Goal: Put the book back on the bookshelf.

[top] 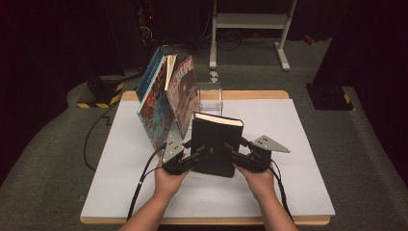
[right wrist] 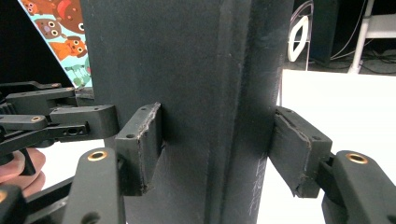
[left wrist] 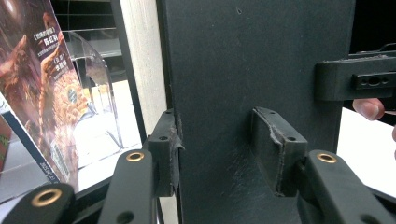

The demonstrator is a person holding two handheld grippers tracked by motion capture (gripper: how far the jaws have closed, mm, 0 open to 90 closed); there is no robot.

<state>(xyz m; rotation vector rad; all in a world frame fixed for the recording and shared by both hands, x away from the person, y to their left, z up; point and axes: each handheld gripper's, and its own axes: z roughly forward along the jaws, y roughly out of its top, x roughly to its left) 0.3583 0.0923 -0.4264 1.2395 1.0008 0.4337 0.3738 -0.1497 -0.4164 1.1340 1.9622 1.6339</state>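
White tabletop (top: 120,159), upright matte black book (top: 215,144), cream pages, both grippers' fingers (left wrist: 170,151) clamping it.

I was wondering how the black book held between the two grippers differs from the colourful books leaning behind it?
The black book has a plain dark cover; the colourful books carry bright illustrated covers. The black book stands about upright, gripped on either side by the left gripper and right gripper; the colourful books lean tilted, with no gripper on them. The black book looks thicker, the colourful books thin. All stand on the white table.
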